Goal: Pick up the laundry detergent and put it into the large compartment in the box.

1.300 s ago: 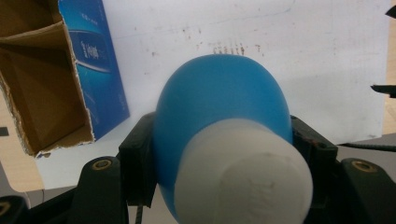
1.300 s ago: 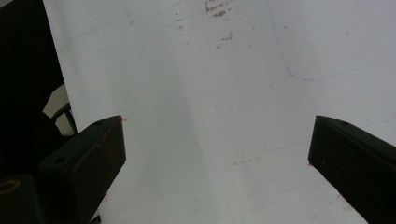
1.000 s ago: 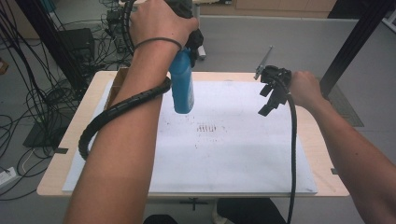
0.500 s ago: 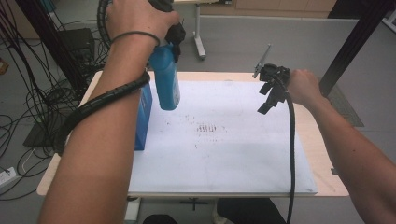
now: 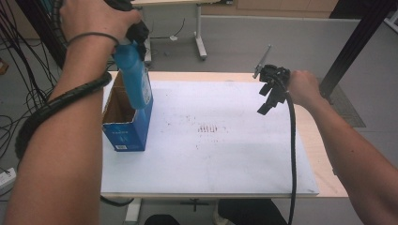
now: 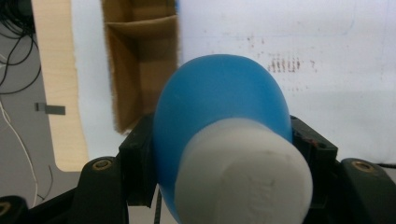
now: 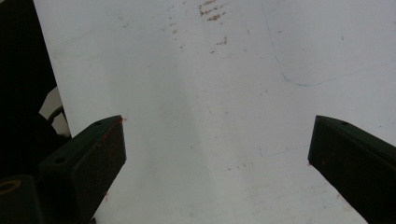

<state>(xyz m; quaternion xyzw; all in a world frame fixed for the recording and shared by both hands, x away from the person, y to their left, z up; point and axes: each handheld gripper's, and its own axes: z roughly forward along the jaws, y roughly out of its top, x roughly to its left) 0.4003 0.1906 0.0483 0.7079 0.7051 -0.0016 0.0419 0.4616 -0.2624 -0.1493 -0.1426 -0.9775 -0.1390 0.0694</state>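
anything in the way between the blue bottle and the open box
Nothing visible. The left gripper holds the blue bottle over the open top of the box, and the cardboard inside looks empty. The right gripper hangs open well off to the side, above the white sheet.

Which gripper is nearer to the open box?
Left. The left gripper holds a blue bottle just above the box at the table's left side. The right gripper hangs open, well off to the box's right.
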